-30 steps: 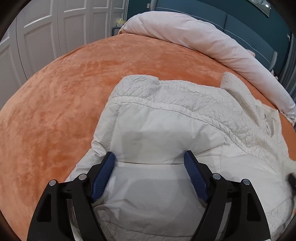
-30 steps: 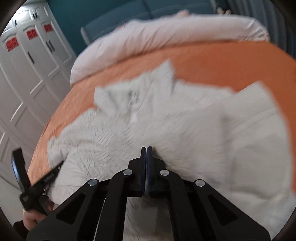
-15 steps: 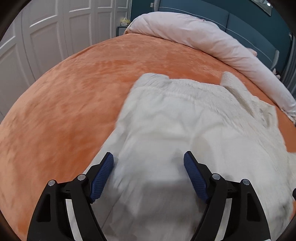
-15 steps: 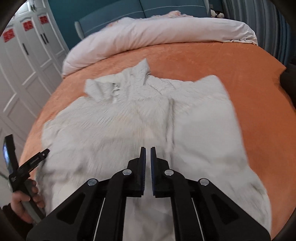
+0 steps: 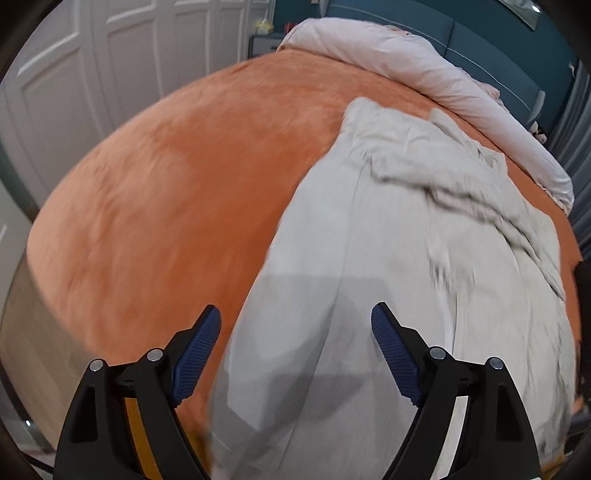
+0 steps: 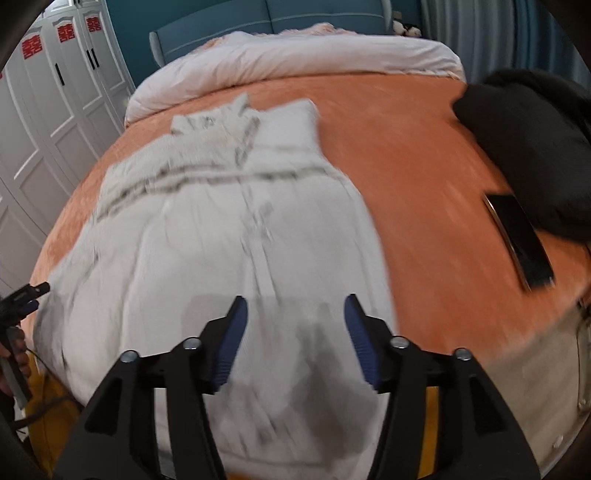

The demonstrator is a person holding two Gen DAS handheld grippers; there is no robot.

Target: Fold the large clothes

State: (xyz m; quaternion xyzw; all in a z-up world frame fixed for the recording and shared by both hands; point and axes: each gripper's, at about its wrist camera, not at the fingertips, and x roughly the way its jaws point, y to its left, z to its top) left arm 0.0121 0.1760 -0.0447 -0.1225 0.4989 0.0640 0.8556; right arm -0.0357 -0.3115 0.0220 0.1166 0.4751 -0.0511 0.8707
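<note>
Bed, orange cover [image 6: 406,155]. Pale rolled duvet [image 6: 295,62] at 12 o'clock, teal headboard [image 6: 221,26] behind. White panelled wardrobes [image 6: 55,110] at 9 o'clock.

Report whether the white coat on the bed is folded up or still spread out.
Spread out. The white coat lies lengthwise on the orange bedspread, collar toward the pillows; no crosswise fold shows.

Bare orange bedspread [image 6: 399,155] separates white coat [image 6: 221,236] from black garment [image 6: 528,140].
</note>
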